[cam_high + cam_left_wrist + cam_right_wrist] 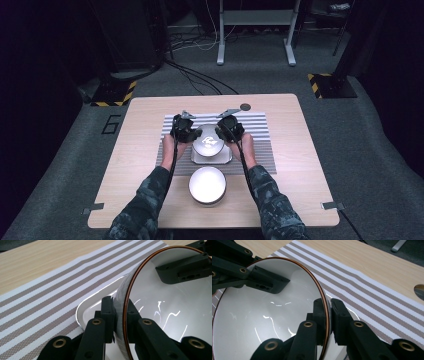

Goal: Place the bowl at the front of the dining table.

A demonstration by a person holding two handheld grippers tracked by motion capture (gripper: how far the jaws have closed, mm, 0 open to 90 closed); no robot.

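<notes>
At the centre of the high view, two grippers meet over a striped mat [260, 125] on the wooden counter [140, 165]. The left gripper [192, 134] and the right gripper [224, 134] sit on opposite sides of a white bowl [210, 142], each borne by a hand on a camouflage sleeve that comes up from the bottom edge. From this height the grip itself is too small to read.

The two gripper views settle it. In the left gripper view, the left gripper [120, 312] has its jaws clamped on the bowl's [170, 305] rim, one jaw outside the wall and one inside, at the lower middle of the frame; the right gripper's jaw shows at the upper right, over the far rim. In the right gripper view, the right gripper [327, 315] pinches the copper-edged rim of the bowl [262, 315] the same way, with the left gripper's jaw at the upper left. Both close views also show a white square dish [86, 308] lying on the mat [50, 297] beneath the bowl, its corner peeking out beside the jaws.

The high view alone offers a second bowl [207, 185], near the bottom centre, on bare counter just in front of the mat.

By count: two grippers, two bowls, one dish, one mat.
</notes>
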